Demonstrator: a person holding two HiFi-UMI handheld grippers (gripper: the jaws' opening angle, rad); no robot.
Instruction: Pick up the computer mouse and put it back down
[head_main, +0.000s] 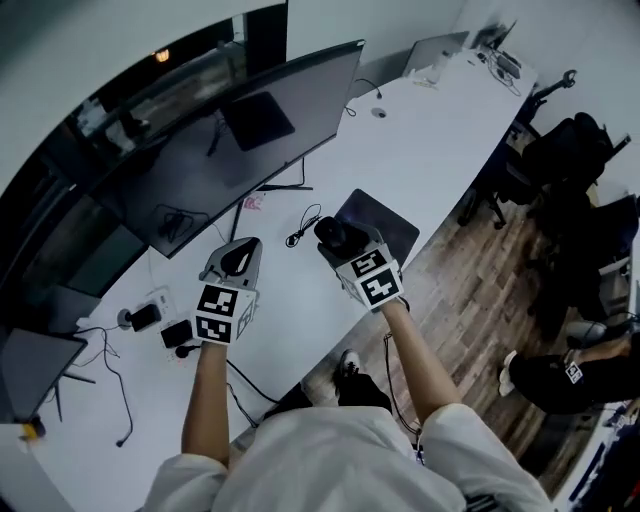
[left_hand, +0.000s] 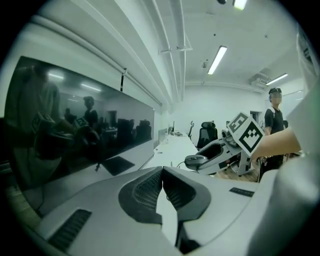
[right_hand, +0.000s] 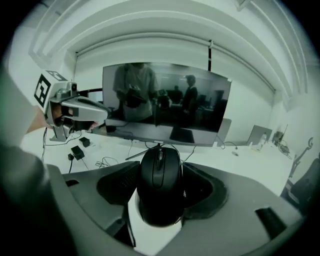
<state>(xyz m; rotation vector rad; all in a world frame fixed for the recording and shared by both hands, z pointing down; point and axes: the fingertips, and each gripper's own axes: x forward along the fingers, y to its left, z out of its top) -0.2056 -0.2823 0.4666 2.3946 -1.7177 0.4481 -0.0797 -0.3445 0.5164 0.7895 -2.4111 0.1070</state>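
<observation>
A black computer mouse (right_hand: 160, 182) sits between the jaws of my right gripper (right_hand: 160, 172), which is shut on its sides and holds it in the air above the white desk (head_main: 420, 140). In the head view the mouse (head_main: 332, 233) hangs over the near corner of a dark mouse pad (head_main: 388, 224). From the left gripper view, the mouse (left_hand: 197, 160) shows in the right gripper (left_hand: 220, 152). My left gripper (left_hand: 161, 186) has its pads pressed together with nothing between them. It hovers left of the mouse (head_main: 240, 255).
A wide curved monitor (head_main: 230, 140) stands along the back of the desk. A coiled cable (head_main: 303, 228) lies by the pad, and small adapters (head_main: 150, 318) with wires lie at the left. Office chairs (head_main: 570, 150) and a person's legs (head_main: 560, 375) are at the right over wood flooring.
</observation>
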